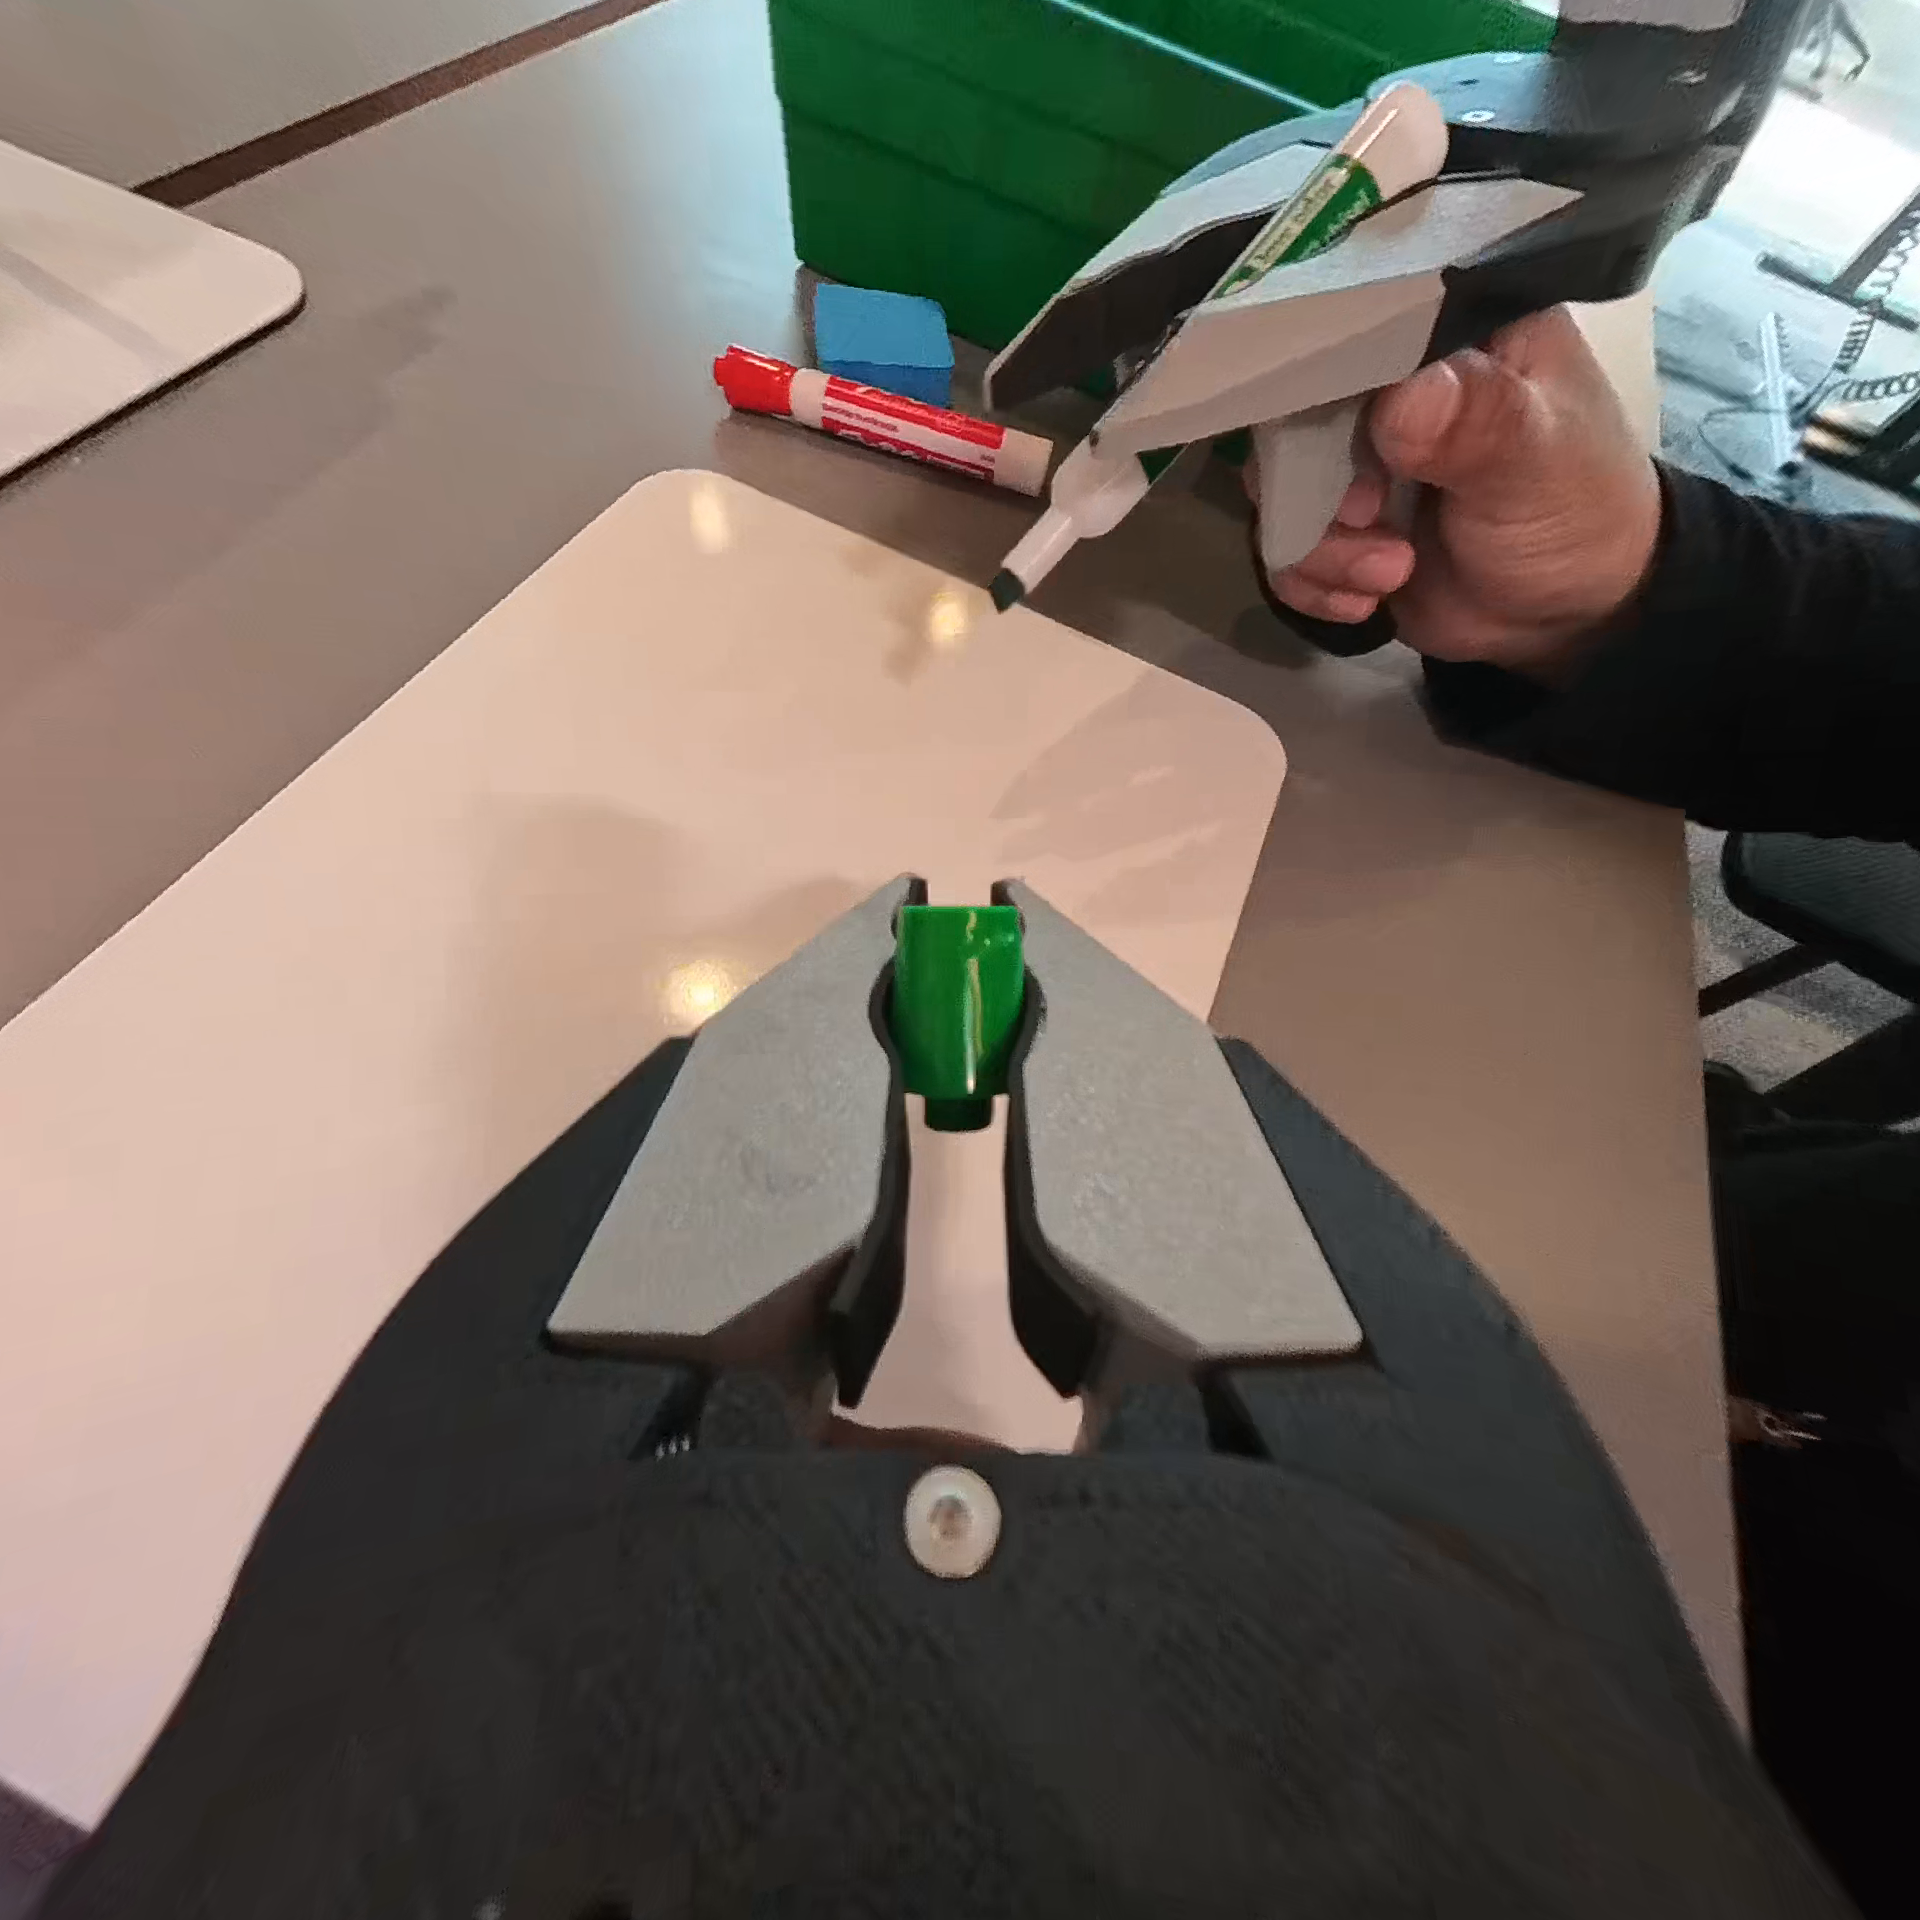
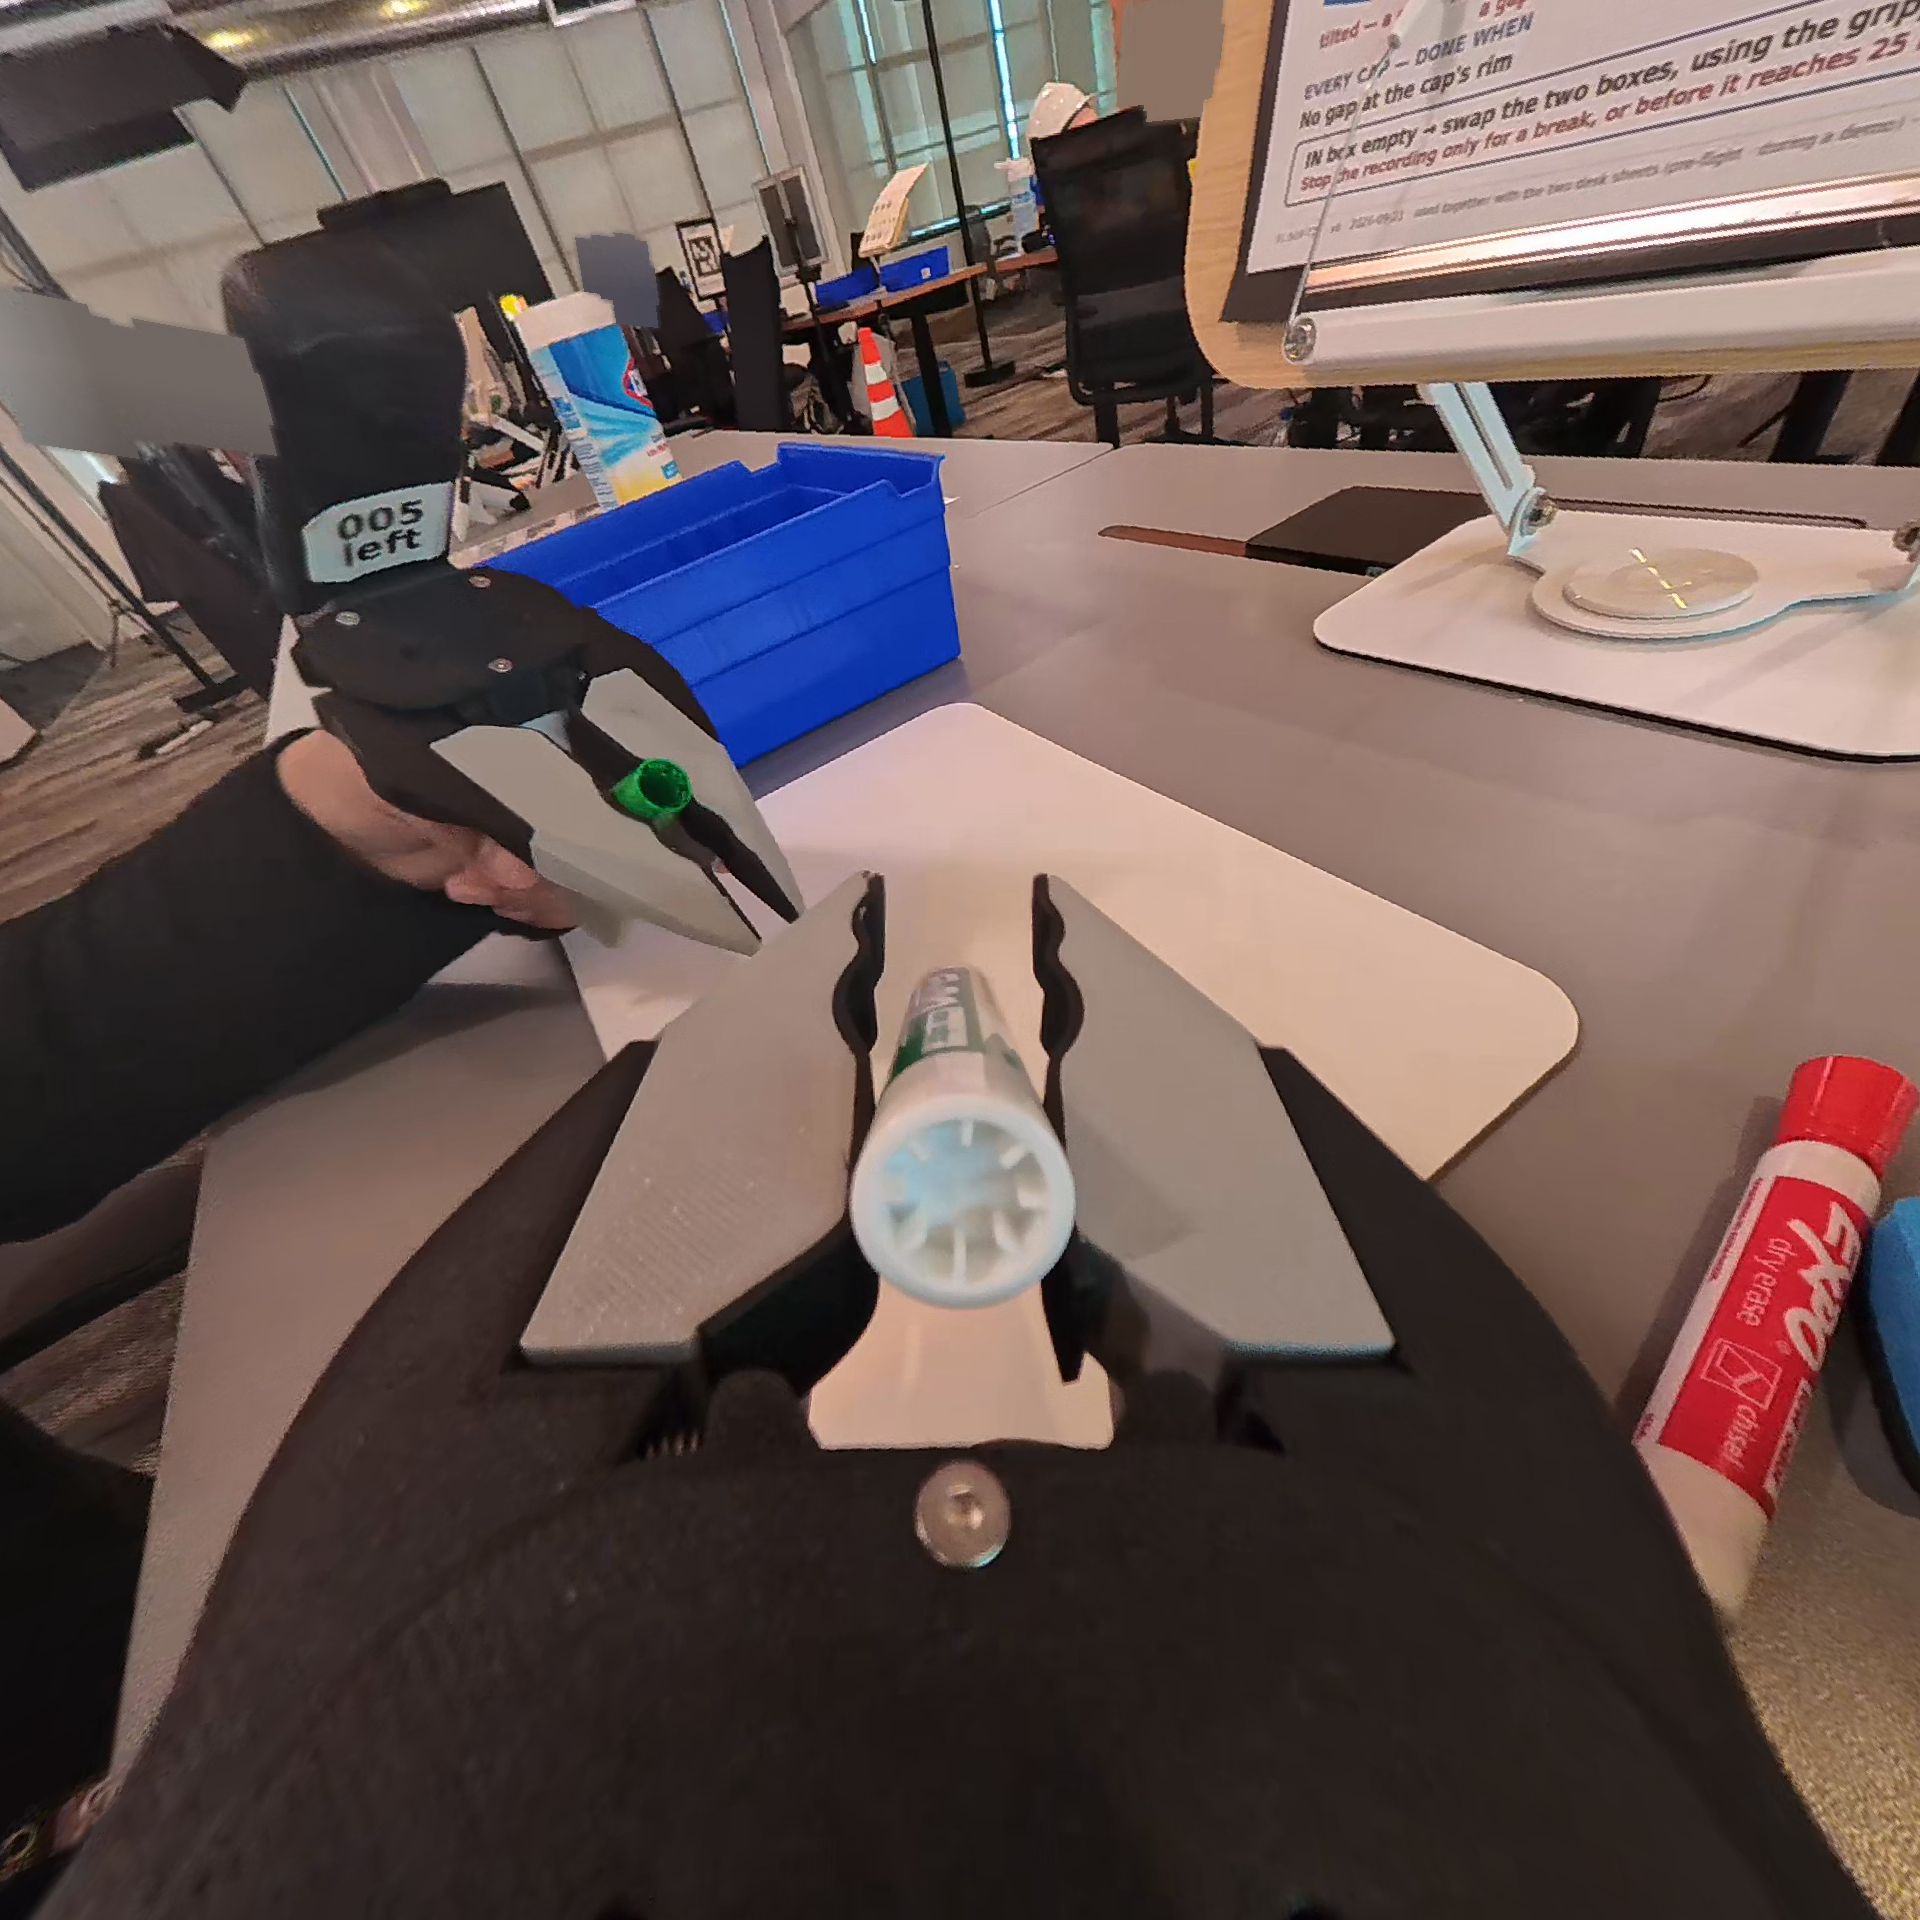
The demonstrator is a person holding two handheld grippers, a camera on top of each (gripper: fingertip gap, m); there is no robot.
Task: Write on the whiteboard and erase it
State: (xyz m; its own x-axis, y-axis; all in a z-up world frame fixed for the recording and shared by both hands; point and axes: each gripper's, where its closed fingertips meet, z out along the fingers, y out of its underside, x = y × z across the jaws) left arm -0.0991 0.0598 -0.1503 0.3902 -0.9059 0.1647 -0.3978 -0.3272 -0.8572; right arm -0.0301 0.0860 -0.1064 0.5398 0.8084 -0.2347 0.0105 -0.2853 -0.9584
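the right tool (image 2: 956,894) is clenched on an uncapped green marker (image 1: 1304,223), its tip poised just above the far edge of the blank whiteboard (image 1: 520,883) on the table (image 1: 468,312). the left tool (image 1: 958,894) grips the green cap (image 1: 956,997). risk: the steeply tilted marker could slip in the grip under writing pressure.

Left gripper (image 1: 958,894) clamped on green cap (image 1: 954,1003) above whiteboard (image 1: 436,935); uncapped green marker (image 1: 1226,343) pinched in right gripper (image 1: 1039,416), tip over whiteboard's far edge.
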